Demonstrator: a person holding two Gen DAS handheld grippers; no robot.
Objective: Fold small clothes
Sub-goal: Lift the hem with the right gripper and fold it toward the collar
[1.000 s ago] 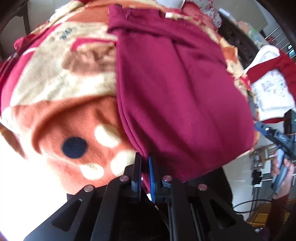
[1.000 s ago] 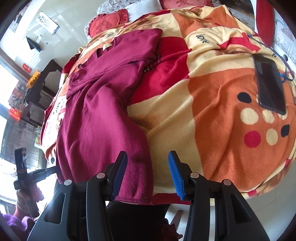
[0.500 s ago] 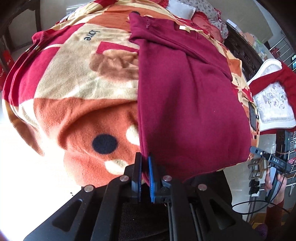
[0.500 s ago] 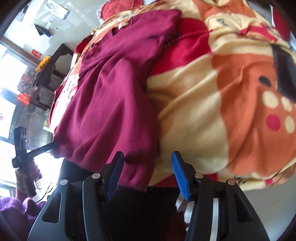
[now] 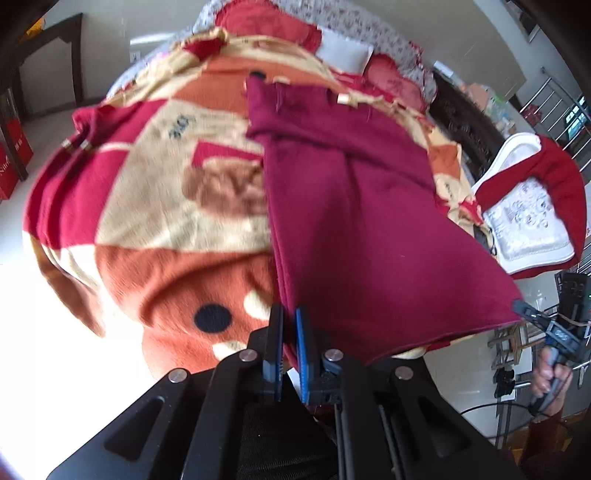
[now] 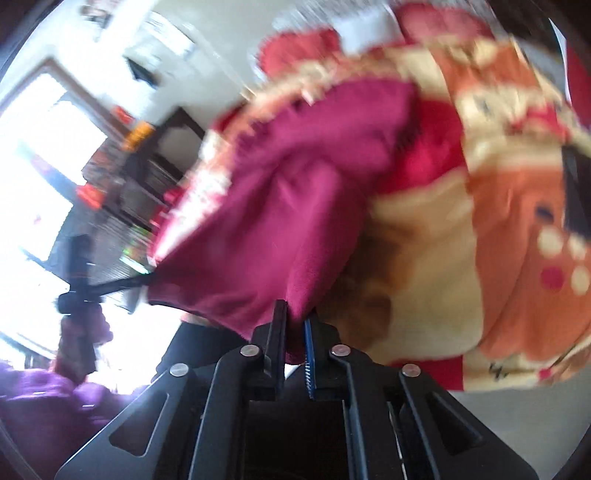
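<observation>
The garment (image 5: 369, 229), a dark red knit piece, lies lengthwise on the bed, its far end flat on the blanket (image 5: 147, 206) and its near hem raised off it and stretched between the two claws. The blanket is a fleece in orange, cream and red patches with dots, and it covers the bed (image 5: 373, 29) up to the red cushions at the head. A white and red quilted pad (image 5: 528, 221) sits off the bed's far side, beyond the garment.

The left claw (image 5: 289, 332) is clenched on the near left corner of the hem, cloth pinched between its blue pads. The right claw (image 6: 295, 332) has just snapped closed and now grasps the other near corner, in a heavily blurred view. A hand (image 5: 550, 380) grips the right claw's handle.
</observation>
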